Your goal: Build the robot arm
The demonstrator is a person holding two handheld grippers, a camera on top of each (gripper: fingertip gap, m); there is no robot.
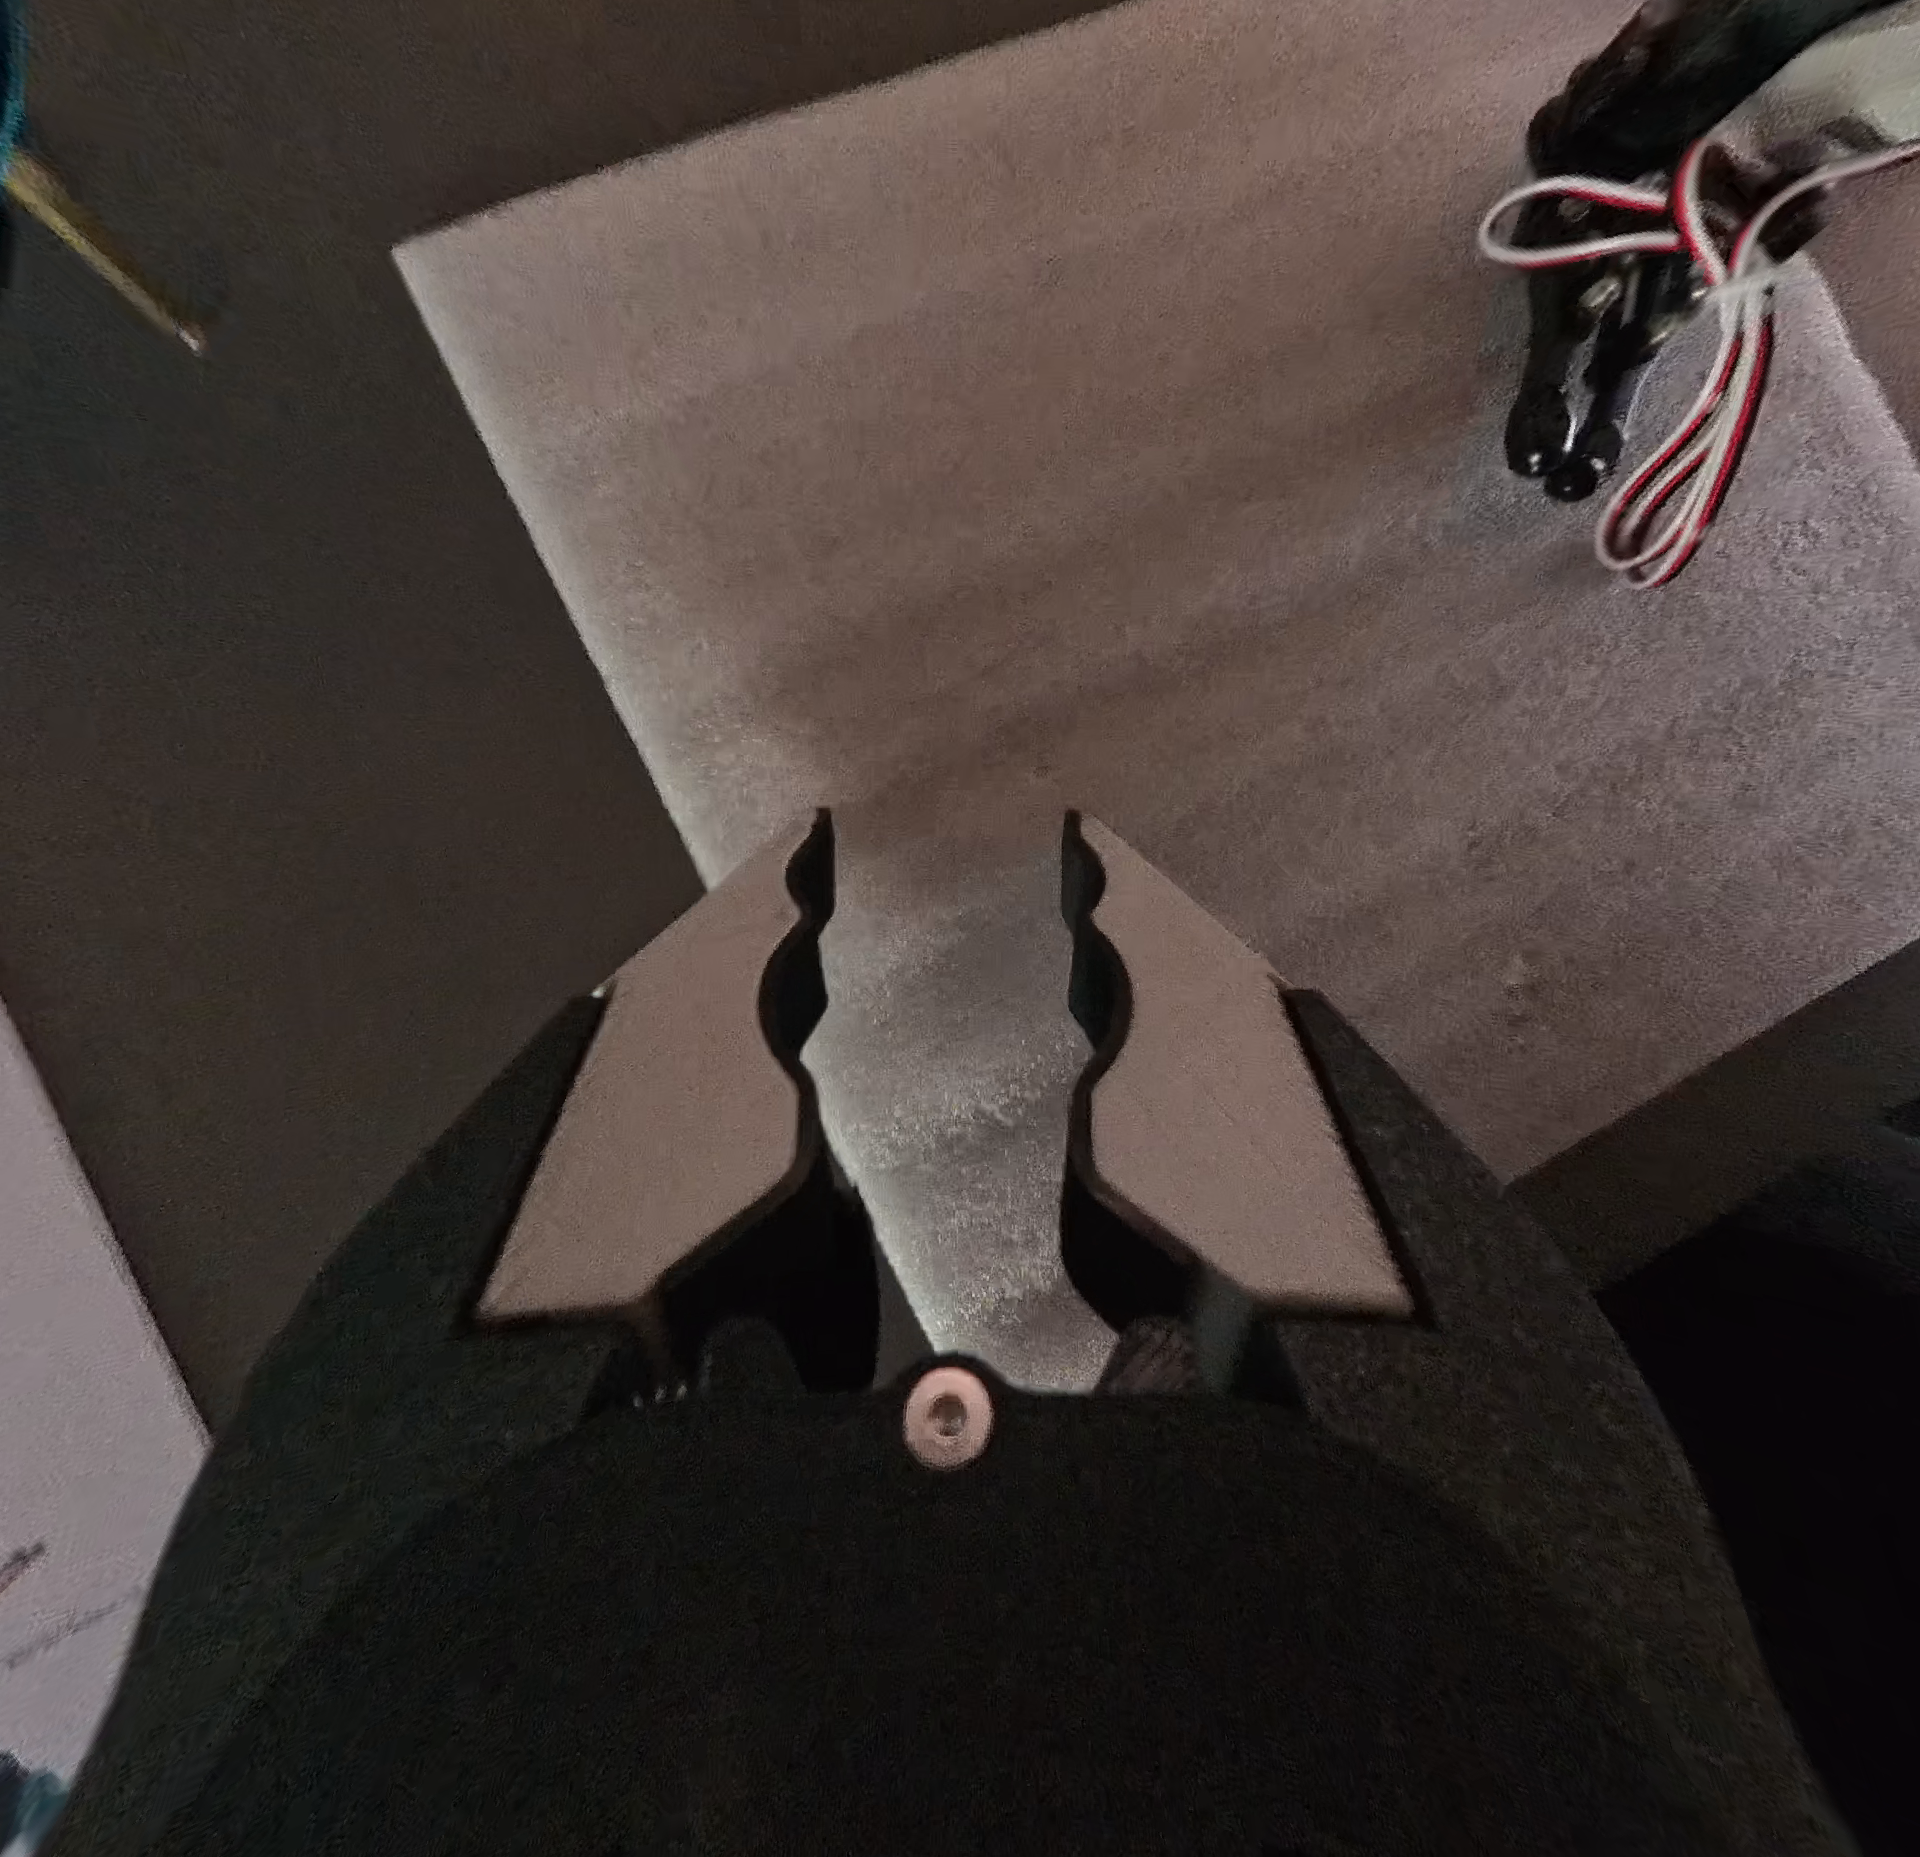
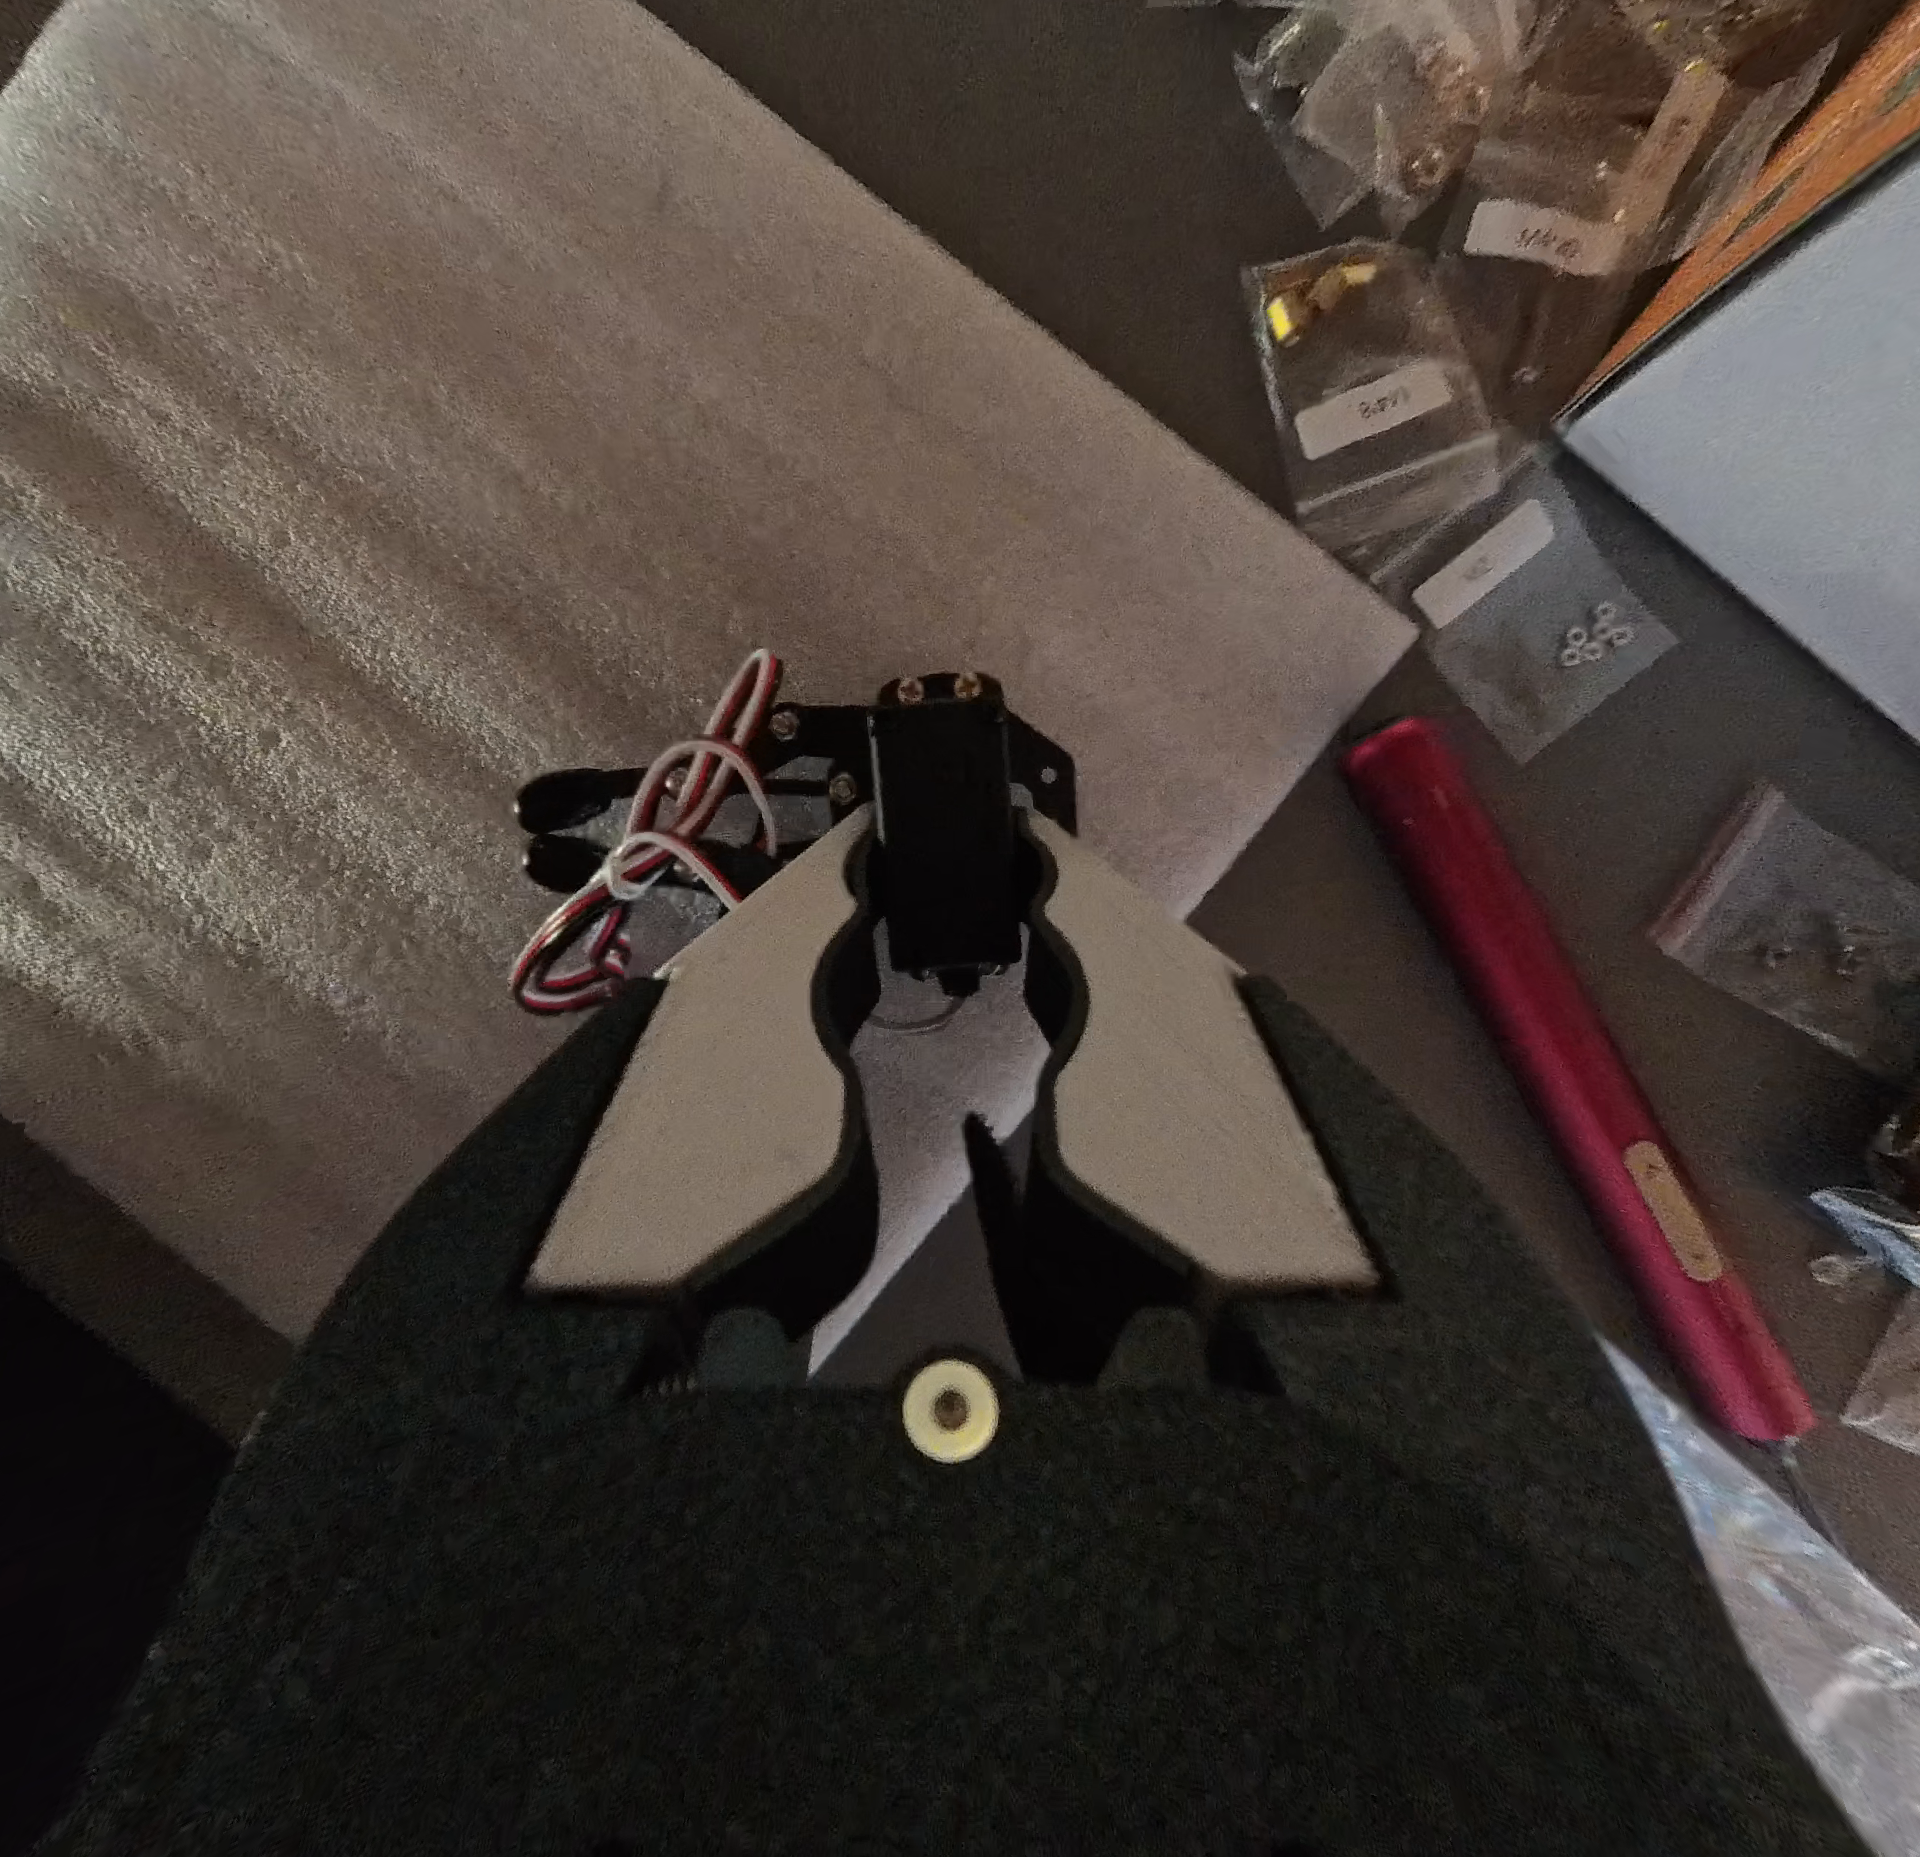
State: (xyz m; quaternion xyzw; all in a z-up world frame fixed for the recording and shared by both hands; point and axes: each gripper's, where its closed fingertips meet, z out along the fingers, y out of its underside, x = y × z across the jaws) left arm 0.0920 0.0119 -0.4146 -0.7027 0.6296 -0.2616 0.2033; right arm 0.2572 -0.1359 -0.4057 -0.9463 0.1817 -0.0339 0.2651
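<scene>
I can't read anything. White labels [image 2: 1374, 413] sit on the clear bags [image 2: 1392, 373] at upper right of my right wrist view, their writing too blurred.

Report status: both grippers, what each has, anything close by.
Left gripper open, empty, over the foam sheet. Right gripper shut on black servo assembly. Red cylinder lies beside it.

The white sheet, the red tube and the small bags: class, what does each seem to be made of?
White sheet: probably soft packing foam, matte with a grainy, rippled surface.
Red tube: likely anodised metal, given its smooth satin sheen, though coated plastic is possible.
Small bags: clear, glossy plastic film; the contents show through.
</scene>
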